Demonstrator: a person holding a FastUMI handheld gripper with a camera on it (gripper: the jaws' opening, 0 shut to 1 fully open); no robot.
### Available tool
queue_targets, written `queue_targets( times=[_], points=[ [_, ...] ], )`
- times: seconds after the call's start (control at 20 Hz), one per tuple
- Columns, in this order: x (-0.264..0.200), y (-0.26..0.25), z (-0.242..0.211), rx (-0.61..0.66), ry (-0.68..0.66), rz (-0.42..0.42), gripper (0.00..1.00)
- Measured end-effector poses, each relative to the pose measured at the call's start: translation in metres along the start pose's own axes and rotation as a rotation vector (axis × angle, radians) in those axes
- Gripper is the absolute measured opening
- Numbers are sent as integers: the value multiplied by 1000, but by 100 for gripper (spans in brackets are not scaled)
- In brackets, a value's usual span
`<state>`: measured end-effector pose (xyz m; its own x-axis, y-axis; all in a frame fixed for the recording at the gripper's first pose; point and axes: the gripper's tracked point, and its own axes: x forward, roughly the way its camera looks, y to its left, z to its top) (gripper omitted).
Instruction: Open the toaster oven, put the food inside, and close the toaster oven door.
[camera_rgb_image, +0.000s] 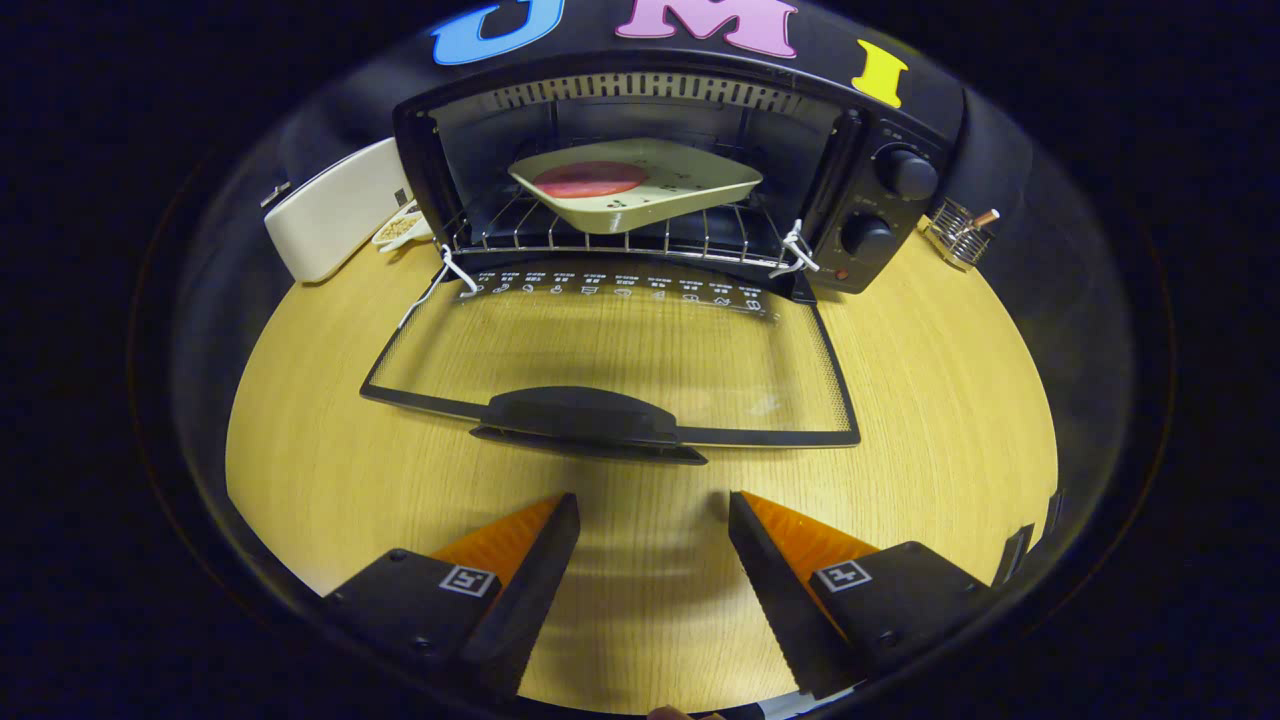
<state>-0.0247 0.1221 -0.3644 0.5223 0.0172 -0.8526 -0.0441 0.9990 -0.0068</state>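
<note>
A black toaster oven (880, 200) stands at the back of the wooden table, its glass door (620, 350) folded down flat toward me. Inside, on the wire rack (600, 235), sits a pale square plate (690, 185) holding a round reddish slice of food (588, 179). The door's black handle (585, 420) lies just ahead of my fingers. My gripper (652, 510) is open above the table, nothing between its fingers, a short way back from the handle.
A white box-shaped appliance (335, 210) stands left of the oven, with a small dish of grains (400, 230) beside it. A small wire holder (958, 232) sits right of the oven. Bare wooden tabletop (950, 400) surrounds the open door.
</note>
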Motion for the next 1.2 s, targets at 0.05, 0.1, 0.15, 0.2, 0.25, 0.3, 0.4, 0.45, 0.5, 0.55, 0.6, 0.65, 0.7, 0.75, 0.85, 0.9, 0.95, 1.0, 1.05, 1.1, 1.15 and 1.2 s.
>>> queue_targets(
  times=[0.05,0.1,0.15,0.2,0.25,0.3,0.4,0.45,0.5,0.55,0.6,0.65,0.7,0.75,0.85,0.9,0.95,1.0,1.05,1.1,1.15,1.2],
  points=[
    [2,0,4,-9,-4,-2,99],
    [5,2,10,-19,-13,4,99],
    [8,5,15,-25,-23,9,100],
    [11,6,18,-29,-31,12,100],
    [9,8,19,-44,-24,15,100],
    [11,7,21,-68,-36,12,99],
    [6,8,23,-78,-64,14,99],
    [2,9,26,-77,-77,20,100],
    [-2,9,28,-87,-87,24,100],
    [-6,9,30,-104,-95,27,99],
    [-11,9,33,-122,-109,31,99],
    [-17,10,37,-135,-125,34,99],
    [-23,10,40,-147,-141,34,99],
    [-30,10,44,-157,-160,34,100],
    [-42,9,52,-172,-194,37,99],
    [-46,9,55,-174,-213,40,100],
    [-51,9,60,-177,-233,40,100],
    [-55,9,65,-178,-253,40,100],
    [-61,8,72,-179,-274,40,100],
    [-65,8,79,-182,-298,39,100],
    [-71,7,89,-186,-327,39,100],
    [-75,6,98,-190,-360,37,100]
  ],
)
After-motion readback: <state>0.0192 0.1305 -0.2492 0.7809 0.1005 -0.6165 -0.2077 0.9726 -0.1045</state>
